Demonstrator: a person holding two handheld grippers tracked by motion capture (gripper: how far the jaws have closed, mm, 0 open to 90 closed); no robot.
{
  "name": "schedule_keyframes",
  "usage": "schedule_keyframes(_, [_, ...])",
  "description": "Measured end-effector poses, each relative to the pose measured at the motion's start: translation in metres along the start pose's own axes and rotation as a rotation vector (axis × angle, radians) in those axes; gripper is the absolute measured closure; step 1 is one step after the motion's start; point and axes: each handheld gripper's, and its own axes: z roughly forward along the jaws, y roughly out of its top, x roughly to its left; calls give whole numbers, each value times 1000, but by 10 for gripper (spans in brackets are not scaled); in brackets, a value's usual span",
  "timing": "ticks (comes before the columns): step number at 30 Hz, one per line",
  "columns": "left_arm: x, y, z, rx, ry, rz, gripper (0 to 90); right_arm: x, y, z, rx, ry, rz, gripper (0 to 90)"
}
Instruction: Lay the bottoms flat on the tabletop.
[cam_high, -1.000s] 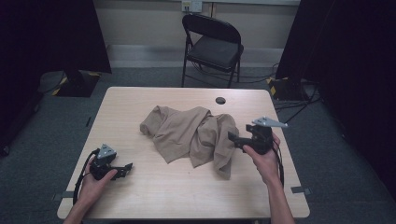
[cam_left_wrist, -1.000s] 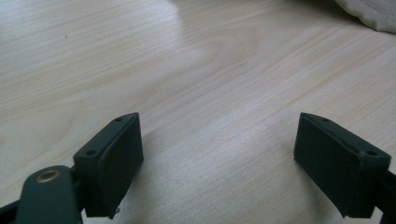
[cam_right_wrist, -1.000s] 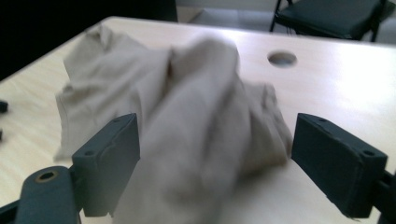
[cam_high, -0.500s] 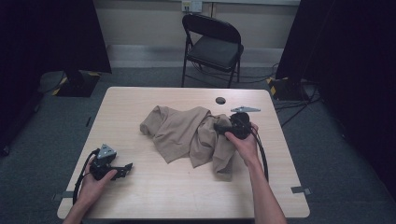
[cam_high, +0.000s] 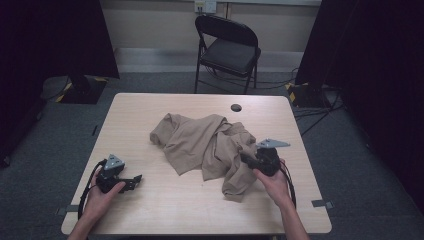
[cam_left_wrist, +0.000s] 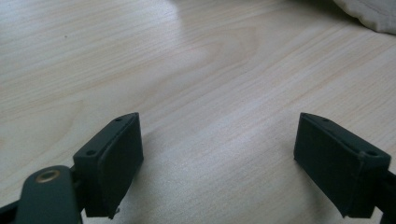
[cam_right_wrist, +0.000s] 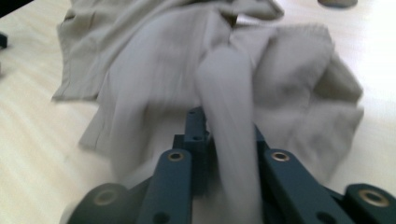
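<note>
Cloth: crumpled beige fabric garment (cam_high: 210, 147), heaped mid-table on the pale wooden table (cam_high: 165, 205), just this side of the small dark round hole (cam_high: 236, 107) in the tabletop.
Right gripper: black hand-held right gripper (cam_high: 247, 161) at the near-right edge of that heap, jaws clamped on a pinched ridge of fabric; looks pulled taut in the right gripper view (cam_right_wrist: 229, 154), probably to lift or drag that side out for straightening.
Left gripper: black hand-held left gripper (cam_high: 134, 181) parked low on bare wood, well apart from the heap on its near-left side, jaws spread wide with nothing between (cam_left_wrist: 219, 168). Guessing on standby for a second corner.
Background: black folding chair (cam_high: 227, 50) past the far edge, beyond the hole.
</note>
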Motion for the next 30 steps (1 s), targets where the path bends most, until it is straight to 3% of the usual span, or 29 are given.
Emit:
schedule_keyframes(1, [0,0,0,0,0,0,152,1,-12,-7,1,2,0,837])
schedule_keyframes(6, [0,0,0,0,0,0,152,-4,-40,-15,27,-17,22,900])
schedule_keyframes(10, [0,0,0,0,0,0,152,-6,-52,-16,74,-33,17,900])
schedule_keyframes(16, [0,0,0,0,1,0,152,-10,-81,-32,139,-47,21,900])
schedule_keyframes(19, [0,0,0,0,1,0,152,-10,-86,-38,143,-49,19,898])
schedule_keyframes(20, [0,0,0,0,1,0,152,-9,-87,-41,141,-49,17,849])
schedule_keyframes(21, [0,0,0,0,-1,-1,151,-8,-84,-46,109,-48,21,692])
schedule_keyframes(22, [0,0,0,0,-1,-1,151,-8,-84,-46,109,-48,21,692])
schedule_keyframes(23, [0,0,0,0,-1,-1,151,-8,-74,-52,51,-47,27,568])
schedule_keyframes(25, [0,0,0,0,-3,0,151,-11,-58,-55,-3,-59,35,511])
schedule_keyframes(26, [0,0,0,0,-3,0,151,-11,-58,-55,-3,-59,35,511])
schedule_keyframes(27, [0,0,0,0,-3,0,151,-10,-38,-53,-59,-102,20,466])
schedule_keyframes(28, [0,0,0,0,-3,0,151,-10,-38,-53,-59,-102,20,466])
schedule_keyframes(29, [0,0,0,0,-3,0,151,-7,-18,-43,-78,-90,1,451])
schedule_keyframes(30, [0,0,0,0,-3,0,151,-7,-18,-43,-78,-90,1,451])
